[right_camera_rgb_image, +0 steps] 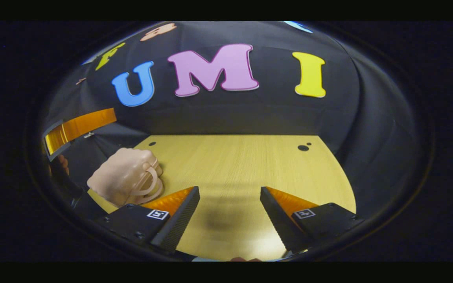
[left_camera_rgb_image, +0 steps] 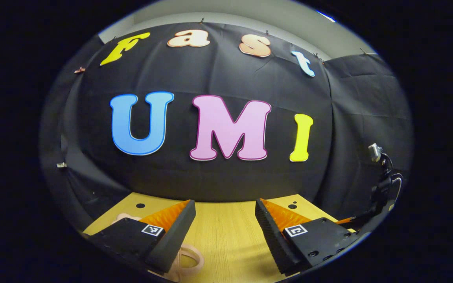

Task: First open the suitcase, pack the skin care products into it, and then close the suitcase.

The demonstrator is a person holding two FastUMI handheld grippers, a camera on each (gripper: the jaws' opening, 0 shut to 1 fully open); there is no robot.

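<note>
In the left gripper view, the left gripper's (left_camera_rgb_image: 225, 220) own left finger (left_camera_rgb_image: 171, 232) covers most of a small pale pink case (left_camera_rgb_image: 189, 257). Just a round handle loop peeks out below the finger, and a bit of pink shows to its left. The picture's bottom edge cuts the loop off. Far to the right of the fingers, a dark lump with cables (left_camera_rgb_image: 383, 184) sits at the edge, too dim to tell what it is.

In the right gripper view, the pink case sits left of the fingers, and its near corner hides behind the right gripper's (right_camera_rgb_image: 229, 212) left finger (right_camera_rgb_image: 177, 220). Farther left, a long orange strip (right_camera_rgb_image: 79, 126) is cut by the edge; it may be the other gripper.
</note>
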